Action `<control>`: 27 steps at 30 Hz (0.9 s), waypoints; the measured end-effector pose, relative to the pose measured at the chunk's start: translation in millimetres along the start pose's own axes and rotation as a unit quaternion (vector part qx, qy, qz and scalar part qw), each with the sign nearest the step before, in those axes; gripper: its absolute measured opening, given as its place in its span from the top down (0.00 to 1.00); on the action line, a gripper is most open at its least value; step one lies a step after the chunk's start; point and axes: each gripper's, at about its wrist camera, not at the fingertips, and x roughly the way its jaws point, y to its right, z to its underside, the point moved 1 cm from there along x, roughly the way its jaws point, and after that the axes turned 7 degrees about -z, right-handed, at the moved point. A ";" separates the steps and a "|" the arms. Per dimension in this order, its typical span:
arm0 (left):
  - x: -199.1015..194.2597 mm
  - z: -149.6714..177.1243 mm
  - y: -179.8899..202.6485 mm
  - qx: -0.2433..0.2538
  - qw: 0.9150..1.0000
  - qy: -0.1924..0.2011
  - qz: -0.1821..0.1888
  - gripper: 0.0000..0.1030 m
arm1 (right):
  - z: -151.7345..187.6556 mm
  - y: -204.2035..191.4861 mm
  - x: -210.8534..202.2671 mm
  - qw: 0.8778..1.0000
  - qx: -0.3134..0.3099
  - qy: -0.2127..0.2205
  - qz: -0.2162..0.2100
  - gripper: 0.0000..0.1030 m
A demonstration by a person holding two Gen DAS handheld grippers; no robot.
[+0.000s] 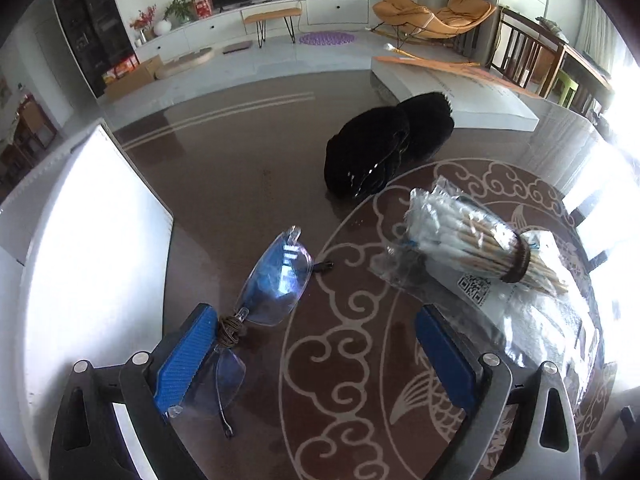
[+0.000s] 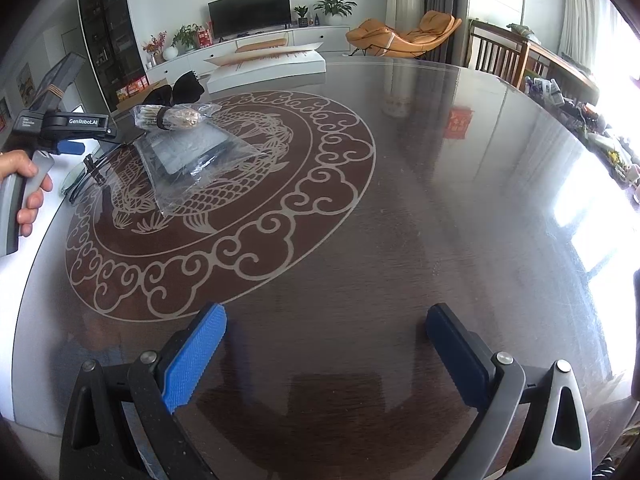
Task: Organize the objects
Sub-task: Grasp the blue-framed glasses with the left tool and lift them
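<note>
A pair of rimless glasses with blue-glinting lenses lies on the dark round table, its bridge wrapped in brown cord. My left gripper is open low over the table. Its left finger sits right at the bridge, with one lens just inside the jaws; whether they touch I cannot tell. A bundle of cotton swabs in clear plastic lies ahead to the right. My right gripper is open over bare table, holding nothing. From there the glasses and swabs show far left.
A black fabric item lies beyond the glasses. A white box stands close on the left, and a flat white box at the table's far edge. A clear bag holds a dark flat item. A hand grips the left tool.
</note>
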 end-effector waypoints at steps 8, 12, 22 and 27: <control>-23.3 51.2 11.8 -0.011 0.999 0.044 0.019 0.76 | 0.2 -0.1 0.2 1.000 -0.001 -0.001 0.001 0.02; -52.5 97.7 34.6 -0.026 0.998 0.056 0.026 0.77 | 0.2 -0.3 0.1 1.000 -0.001 -0.001 0.001 0.02; -109.8 187.3 76.5 0.034 0.997 0.052 0.045 0.13 | 0.0 -0.7 -0.2 1.000 0.000 0.000 0.000 0.02; -91.7 178.5 63.1 0.022 0.998 0.033 0.047 0.00 | -0.7 -0.6 -0.2 1.000 0.004 0.001 0.000 0.02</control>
